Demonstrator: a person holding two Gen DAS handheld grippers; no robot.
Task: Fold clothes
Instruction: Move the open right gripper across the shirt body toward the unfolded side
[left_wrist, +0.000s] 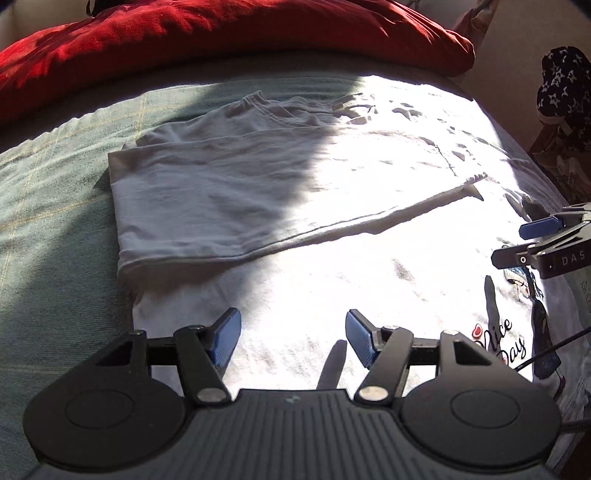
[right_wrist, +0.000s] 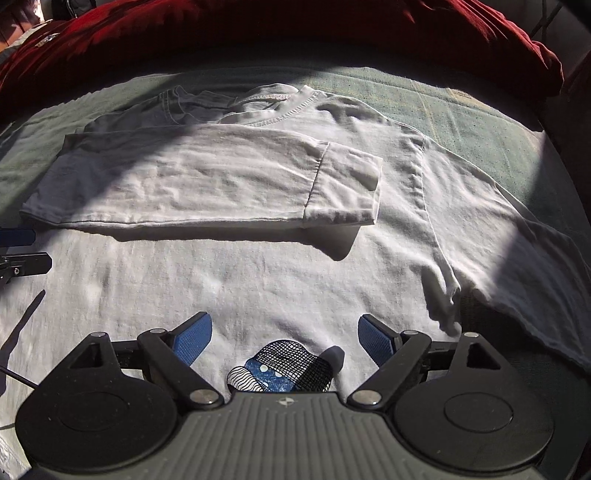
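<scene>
White T-shirt (right_wrist: 258, 258): spread flat on the green bedcover (right_wrist: 461, 99), one side with its sleeve (right_wrist: 343, 192) folded inward toward 12 o'clock, so the fold lies settled.
Left claw (left_wrist: 293, 341): released, empty, above the shirt.
Right claw (right_wrist: 284, 341): released, wide, hovers over the print (right_wrist: 280, 369), nothing between.

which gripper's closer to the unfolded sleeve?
Right. Right gripper hovers beside the sleeve; left gripper sits across the shirt from it.
</scene>
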